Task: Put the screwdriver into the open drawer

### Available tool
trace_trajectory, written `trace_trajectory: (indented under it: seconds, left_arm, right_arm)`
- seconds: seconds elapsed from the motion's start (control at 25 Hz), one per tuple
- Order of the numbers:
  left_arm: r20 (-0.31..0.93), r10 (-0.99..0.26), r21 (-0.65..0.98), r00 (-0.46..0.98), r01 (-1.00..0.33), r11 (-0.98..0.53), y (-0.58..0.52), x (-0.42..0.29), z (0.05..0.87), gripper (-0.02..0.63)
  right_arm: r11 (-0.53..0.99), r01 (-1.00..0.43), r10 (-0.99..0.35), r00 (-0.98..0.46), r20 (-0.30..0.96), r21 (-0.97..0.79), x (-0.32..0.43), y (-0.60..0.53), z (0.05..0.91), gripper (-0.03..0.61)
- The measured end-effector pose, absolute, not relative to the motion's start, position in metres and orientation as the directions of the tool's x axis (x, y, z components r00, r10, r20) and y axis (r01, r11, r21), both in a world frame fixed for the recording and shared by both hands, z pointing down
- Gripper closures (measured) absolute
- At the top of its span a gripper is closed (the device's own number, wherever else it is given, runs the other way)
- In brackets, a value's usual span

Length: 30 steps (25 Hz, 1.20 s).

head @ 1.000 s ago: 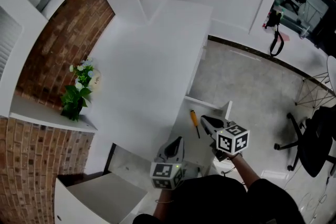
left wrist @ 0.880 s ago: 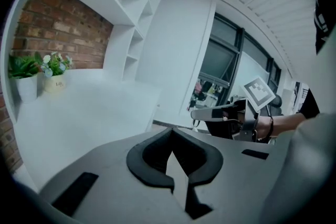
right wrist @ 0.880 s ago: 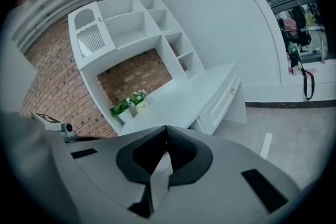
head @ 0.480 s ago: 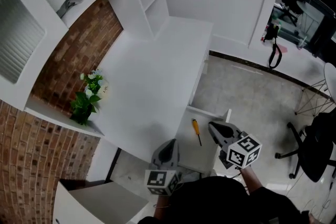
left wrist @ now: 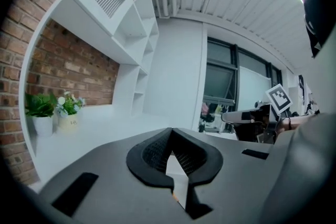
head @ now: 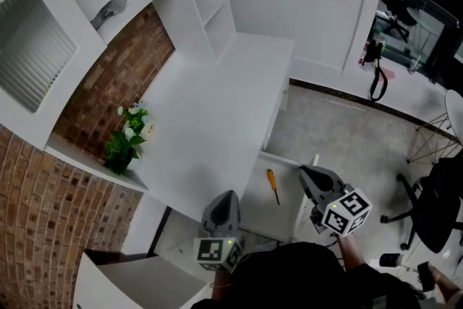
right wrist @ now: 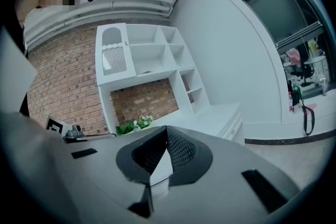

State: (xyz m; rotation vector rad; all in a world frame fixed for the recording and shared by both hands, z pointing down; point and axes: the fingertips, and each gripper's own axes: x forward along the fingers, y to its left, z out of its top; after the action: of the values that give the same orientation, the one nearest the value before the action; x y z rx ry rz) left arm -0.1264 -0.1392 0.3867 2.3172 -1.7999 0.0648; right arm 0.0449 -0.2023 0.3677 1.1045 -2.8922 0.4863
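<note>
The screwdriver [head: 273, 185], with a yellow handle and a dark shaft, lies loose inside the open white drawer [head: 255, 212] at the desk's near right edge. My left gripper [head: 226, 200] hangs to the left of it, above the desk corner. My right gripper [head: 309, 174] hangs to its right, over the drawer's front panel. Both are shut with nothing between the jaws, and neither touches the screwdriver. The left gripper view has its jaws [left wrist: 170, 131] meeting, with the right gripper [left wrist: 242, 116] beyond. In the right gripper view the jaws [right wrist: 166, 129] also meet.
The white desk top [head: 217, 105] carries a potted plant [head: 127, 142] by the brick wall. White shelves [head: 206, 3] stand at the back. A black office chair [head: 436, 206] is on the grey floor at right. A white cabinet [head: 137, 278] sits lower left.
Both grippers have risen away from the drawer and drawn a little apart. The screwdriver has stayed lying in the drawer.
</note>
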Motion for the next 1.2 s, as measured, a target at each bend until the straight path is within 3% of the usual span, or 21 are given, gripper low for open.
trace_trajectory:
  seconds: [0.52,1.2]
  left_arm:
    - [0.082,-0.976,0.078,0.203,-0.977,-0.197,-0.137,-0.140,0.363,0.606]
    - [0.111,-0.977,0.022,0.184,-0.983,-0.183,-0.142,-0.137,0.364,0.605]
  right_arm:
    - [0.690,-0.679,-0.690,-0.721,0.054,-0.249,0.068,-0.206,0.351,0.563]
    - [0.697,-0.682,-0.697,-0.717,0.019,-0.222,0.082,-0.214,0.342,0.565]
